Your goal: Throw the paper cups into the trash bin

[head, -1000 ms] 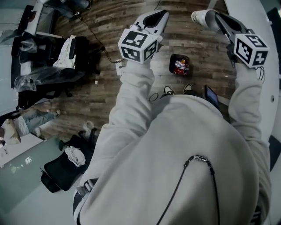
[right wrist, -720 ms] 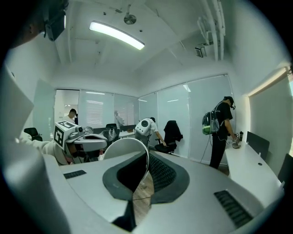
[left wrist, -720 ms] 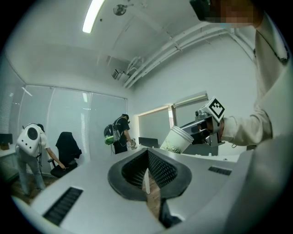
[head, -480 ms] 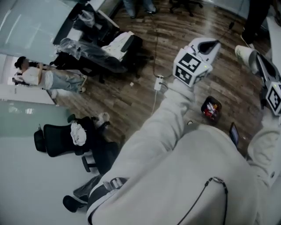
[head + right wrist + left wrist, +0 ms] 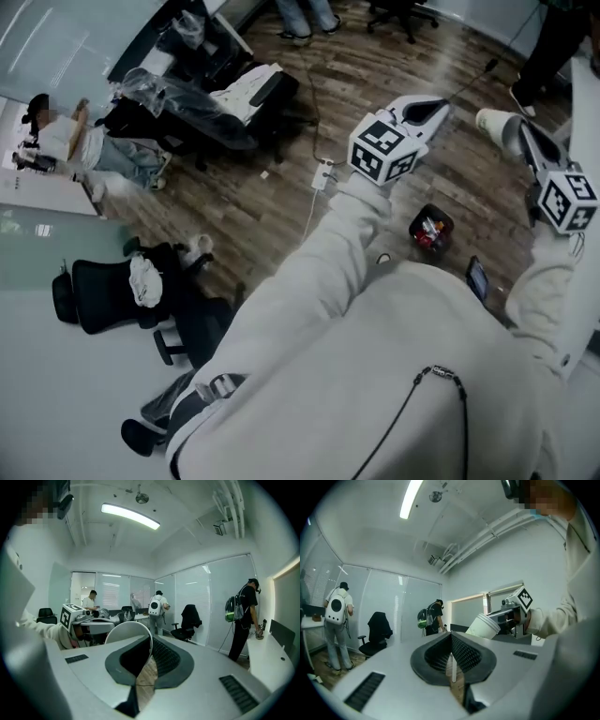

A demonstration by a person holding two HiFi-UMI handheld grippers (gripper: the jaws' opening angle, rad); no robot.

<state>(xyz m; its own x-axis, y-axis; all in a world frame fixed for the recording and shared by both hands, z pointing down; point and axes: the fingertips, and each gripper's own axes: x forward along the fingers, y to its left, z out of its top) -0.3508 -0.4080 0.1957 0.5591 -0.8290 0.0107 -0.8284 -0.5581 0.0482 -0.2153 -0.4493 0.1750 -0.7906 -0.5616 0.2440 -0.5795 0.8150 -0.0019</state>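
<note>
In the head view my right gripper [image 5: 518,128] is shut on a white paper cup [image 5: 495,124], held high above the wooden floor with its mouth toward the left. The right gripper view shows the cup's rim [image 5: 123,631] pinched between the jaws. My left gripper [image 5: 437,105] is raised beside it, a little to the left, shut with nothing in it. Seen from the left gripper view, the cup [image 5: 483,626] tilts out of the right gripper [image 5: 500,618]. A small black trash bin [image 5: 418,221] with red and white rubbish stands on the floor below, between the two grippers.
A white power strip [image 5: 322,176] with cables lies on the floor left of the bin. Black office chairs [image 5: 103,295] stand at the lower left and a cluttered desk [image 5: 178,89] at the upper left. Several people stand about the room. A phone [image 5: 477,277] shows near my right sleeve.
The head view has swung to the left, so more of the room and the chairs shows. Both grippers stay raised, and the cup stays in the right gripper. The bin now appears lower.
</note>
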